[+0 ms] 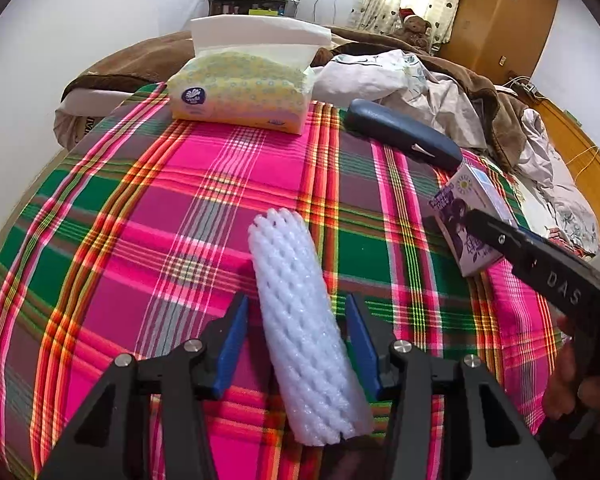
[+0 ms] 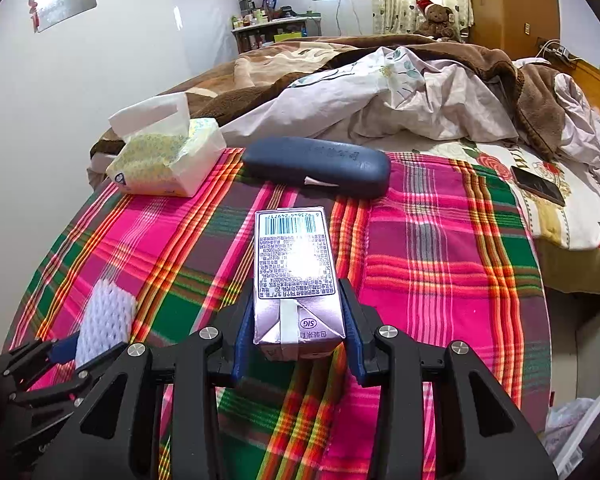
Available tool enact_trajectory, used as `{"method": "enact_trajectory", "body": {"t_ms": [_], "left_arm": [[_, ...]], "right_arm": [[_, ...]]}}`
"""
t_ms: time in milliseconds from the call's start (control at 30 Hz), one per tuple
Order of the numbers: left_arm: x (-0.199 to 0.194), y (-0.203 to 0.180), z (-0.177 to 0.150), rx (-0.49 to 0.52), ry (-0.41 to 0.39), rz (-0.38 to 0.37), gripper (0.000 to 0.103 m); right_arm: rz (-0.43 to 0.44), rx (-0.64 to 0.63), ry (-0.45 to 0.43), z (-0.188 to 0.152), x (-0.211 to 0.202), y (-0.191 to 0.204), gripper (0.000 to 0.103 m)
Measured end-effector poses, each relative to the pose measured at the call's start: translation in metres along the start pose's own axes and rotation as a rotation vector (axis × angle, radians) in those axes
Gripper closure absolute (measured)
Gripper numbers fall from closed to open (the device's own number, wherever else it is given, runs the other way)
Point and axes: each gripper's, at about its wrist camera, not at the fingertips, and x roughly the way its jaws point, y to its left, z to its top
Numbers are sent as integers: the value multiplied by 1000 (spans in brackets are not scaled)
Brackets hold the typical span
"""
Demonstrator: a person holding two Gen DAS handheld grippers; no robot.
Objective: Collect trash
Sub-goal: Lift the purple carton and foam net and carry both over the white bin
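Right gripper (image 2: pixel 298 328): blue pads pressed on both sides of the drink carton (image 2: pixel 294 276), clamped on its near end.
Drink carton: lying flat on the plaid cloth (image 2: pixel 440 264), barcode end pointing away.
Left gripper (image 1: pixel 296 344): jaws apart around the foam net sleeve (image 1: pixel 300 328); right pad touching or nearly so, left pad with a gap.
Foam net sleeve: white, lying lengthwise on the cloth, left of the carton.
Open room: bare cloth left of the sleeve and right of the carton.
Far edge: tissue pack (image 1: pixel 240 88) with a sheet sticking up, dark blue case (image 2: pixel 316 166) beside it.
Beyond: rumpled bedding (image 2: pixel 400 92), phone (image 2: pixel 538 186) on the sheet.
Hidden: carton's near end partly behind the pads.
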Motion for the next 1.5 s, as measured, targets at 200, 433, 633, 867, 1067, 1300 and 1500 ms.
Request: {"method": "enact_trajectory", "body": {"t_ms": [200, 433, 633, 867, 1067, 1300, 1500], "left_arm": [[-6, -5, -8, 6, -5, -28, 70], [-30, -22, -22, 64, -37, -44, 71], [-54, -39, -34, 113, -65, -61, 71], [-81, -69, -53, 190, -93, -99, 71], [-101, -95, -66, 237, -116, -136, 71], [-119, -134, -82, 313, -137, -194, 71], [-128, -173, -95, 377, -145, -244, 71]], "right_arm": [[10, 10, -11, -9, -11, -3, 64], [6, 27, -28, -22, -31, -8, 64], [-14, 56, -57, -37, -59, -18, 64], [-43, 93, -105, -56, -97, -32, 64], [-79, 130, -144, -73, -126, -47, 64], [-126, 185, -171, -96, -155, -72, 64], [-183, 241, -187, -116, -174, -99, 64]]}}
